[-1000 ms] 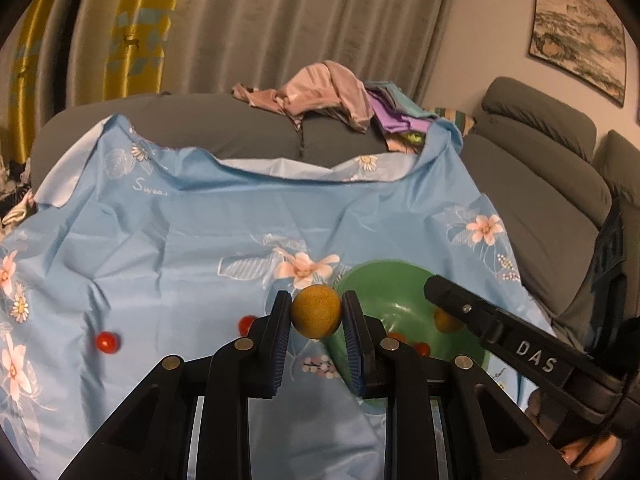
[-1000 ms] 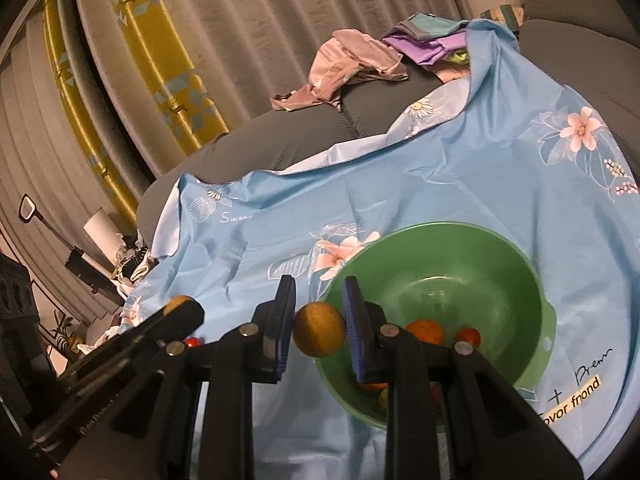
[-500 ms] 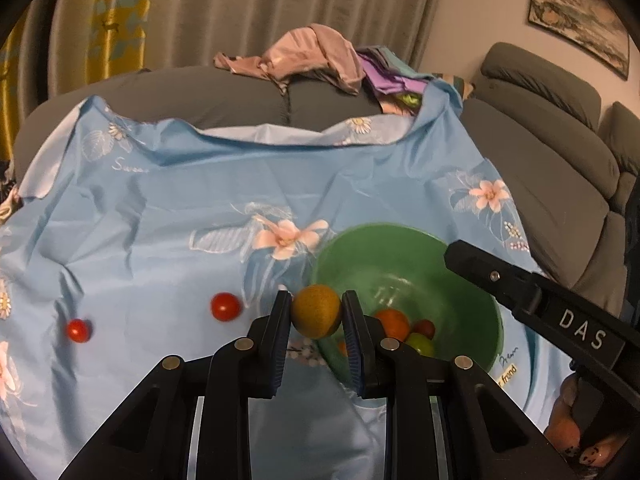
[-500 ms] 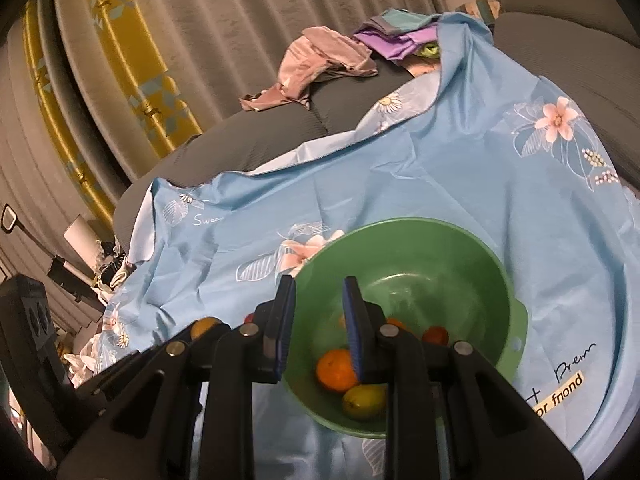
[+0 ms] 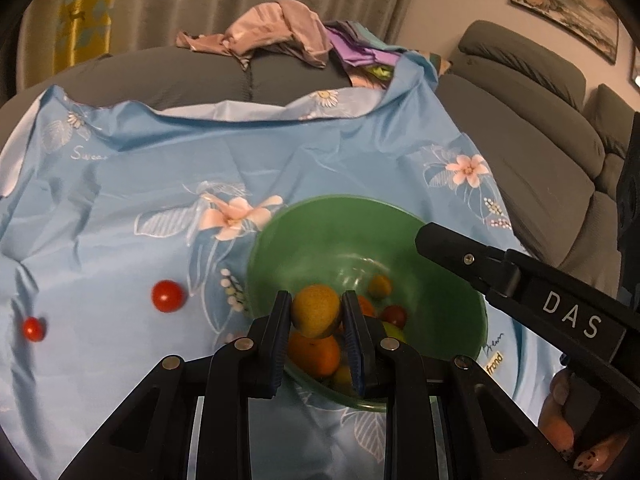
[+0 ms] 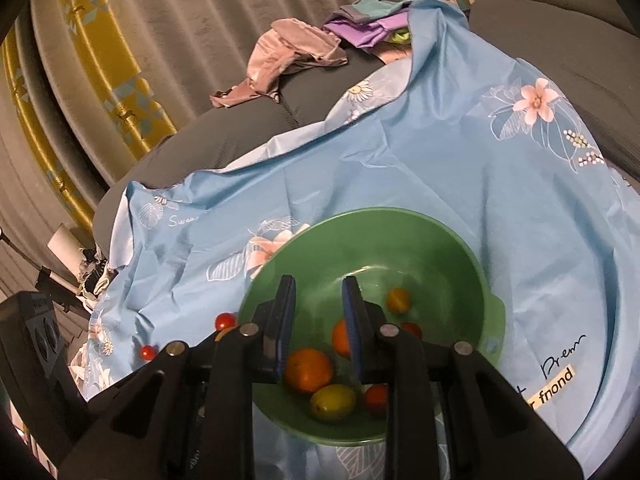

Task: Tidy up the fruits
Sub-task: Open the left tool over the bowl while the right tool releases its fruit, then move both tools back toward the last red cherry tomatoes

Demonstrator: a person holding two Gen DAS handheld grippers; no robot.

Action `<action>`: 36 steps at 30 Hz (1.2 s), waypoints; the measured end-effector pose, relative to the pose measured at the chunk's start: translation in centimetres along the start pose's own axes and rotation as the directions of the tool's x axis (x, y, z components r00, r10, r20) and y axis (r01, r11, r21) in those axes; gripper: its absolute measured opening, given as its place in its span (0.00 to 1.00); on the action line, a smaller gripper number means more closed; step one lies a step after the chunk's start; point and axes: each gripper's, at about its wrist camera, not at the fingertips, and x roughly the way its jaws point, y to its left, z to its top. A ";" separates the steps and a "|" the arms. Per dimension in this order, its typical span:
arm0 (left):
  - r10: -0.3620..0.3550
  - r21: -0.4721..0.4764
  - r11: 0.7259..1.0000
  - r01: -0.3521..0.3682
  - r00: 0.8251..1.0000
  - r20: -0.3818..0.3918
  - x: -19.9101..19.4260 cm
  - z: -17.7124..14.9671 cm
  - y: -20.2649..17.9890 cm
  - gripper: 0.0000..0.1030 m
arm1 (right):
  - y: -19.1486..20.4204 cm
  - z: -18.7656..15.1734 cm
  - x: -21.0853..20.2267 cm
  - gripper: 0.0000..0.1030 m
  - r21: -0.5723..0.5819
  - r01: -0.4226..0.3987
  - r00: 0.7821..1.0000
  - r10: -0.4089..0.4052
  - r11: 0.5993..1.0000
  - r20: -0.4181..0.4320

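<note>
Left gripper [image 5: 316,316] clamps a yellow-brown fruit [image 5: 316,310] directly above the green bowl [image 5: 280,236], so release is straight down; right gripper [image 6: 318,320], parted and empty, hovers over it too.

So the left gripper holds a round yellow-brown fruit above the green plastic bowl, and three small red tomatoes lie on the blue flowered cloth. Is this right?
Nearly. The left gripper does hold the round yellow-brown fruit above the green plastic bowl, but the left wrist view shows only two small red tomatoes on the blue flowered cloth, not three.
</note>
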 end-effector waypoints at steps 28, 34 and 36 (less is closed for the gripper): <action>-0.042 0.034 0.998 0.045 0.996 -0.078 3.7 -1.0 -1.4 0.25 | -2.4 -0.4 2.9 0.25 0.036 0.079 0.992 -0.075 0.996 -0.101; -0.058 0.011 0.998 0.059 0.996 -0.071 3.7 -1.1 -1.2 0.25 | -2.3 -0.4 3.0 0.16 0.015 0.100 0.991 -0.098 0.995 -0.090; -0.061 0.006 0.998 0.062 0.996 -0.069 3.7 -1.2 -1.2 0.25 | -2.4 -0.4 3.0 0.16 0.020 0.099 0.991 -0.097 0.995 -0.090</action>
